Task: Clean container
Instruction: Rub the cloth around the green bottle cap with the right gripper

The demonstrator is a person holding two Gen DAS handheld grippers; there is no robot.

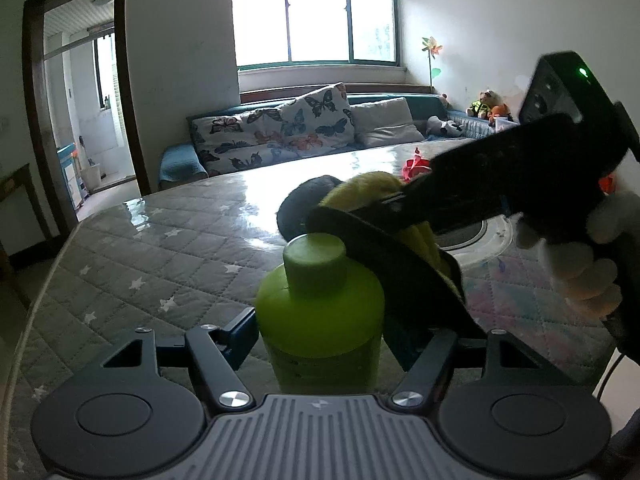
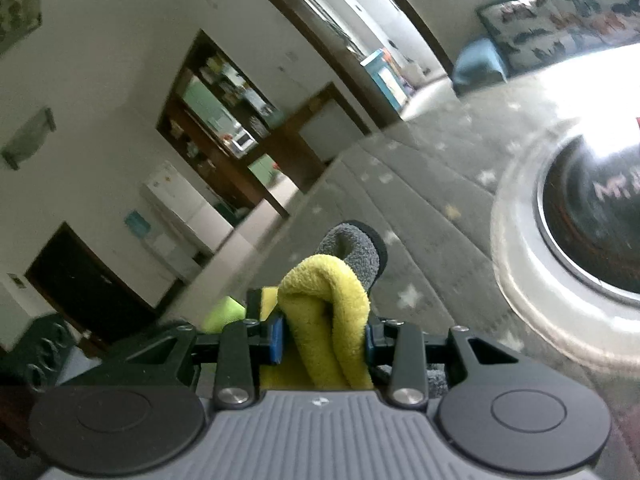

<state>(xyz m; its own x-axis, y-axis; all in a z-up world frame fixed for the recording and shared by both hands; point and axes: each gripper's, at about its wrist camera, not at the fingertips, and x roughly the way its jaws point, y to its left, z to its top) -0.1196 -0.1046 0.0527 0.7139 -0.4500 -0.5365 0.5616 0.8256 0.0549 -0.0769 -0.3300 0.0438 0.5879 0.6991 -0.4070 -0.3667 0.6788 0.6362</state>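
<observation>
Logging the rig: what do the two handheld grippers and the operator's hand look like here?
Both grippers share one design: ribbed grey housing, two round black discs, black linkage arms with silver pivot bolts, blue finger pads. The left gripper and right gripper match. A white glove covers the hand, and a dark cable hangs below it.

The left wrist view sits level just behind its gripper (image 1: pixel 320 344), close on a green bottle (image 1: pixel 320 312), facing along the table (image 1: pixel 152 248) toward the sofa (image 1: pixel 280 132) and window (image 1: pixel 312 16); the right wrist view is rolled steeply, close on a yellow cloth (image 2: pixel 332 320), facing the doorway (image 2: pixel 360 28); both show table, cloth, bottle, sofa.
</observation>
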